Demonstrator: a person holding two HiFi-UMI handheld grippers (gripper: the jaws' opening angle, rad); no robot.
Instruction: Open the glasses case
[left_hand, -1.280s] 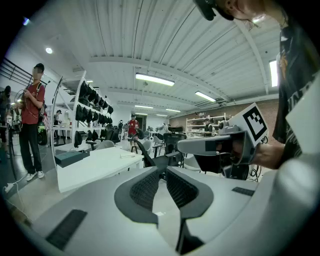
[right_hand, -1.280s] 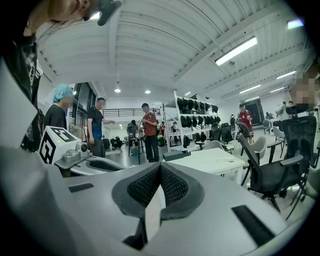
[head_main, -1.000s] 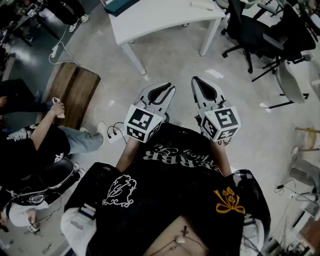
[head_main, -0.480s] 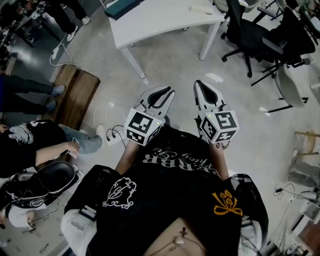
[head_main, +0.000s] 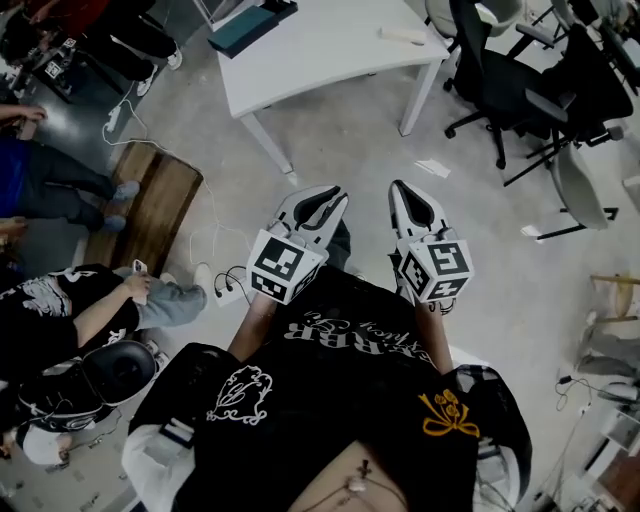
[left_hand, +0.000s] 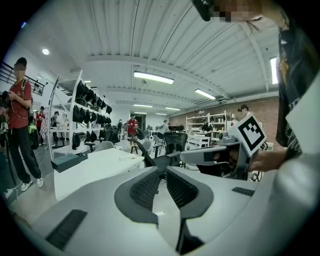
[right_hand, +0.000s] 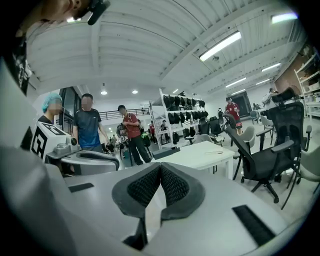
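Note:
I hold both grippers side by side at waist height above the floor, pointing at a white table (head_main: 330, 50) some way ahead. On it lie a dark teal flat box (head_main: 245, 28) and a small pale oblong thing (head_main: 405, 35); I cannot tell which is the glasses case. In the left gripper view the box (left_hand: 70, 161) sits at the table's left end. My left gripper (head_main: 330, 195) (left_hand: 161, 172) shows a narrow gap between its pads, with nothing in it. My right gripper (head_main: 405, 190) (right_hand: 160, 167) has its pads touching, empty.
Black office chairs (head_main: 500, 70) stand right of the table. A person sits on the floor (head_main: 70, 310) at the left, beside a wooden board (head_main: 150, 195) and cables (head_main: 225, 270). People stand by racks of dark gear (right_hand: 180, 117) behind the table.
The table has come closer and more of its top shows. Both grippers moved forward together, still side by side. The people at the left have shifted.

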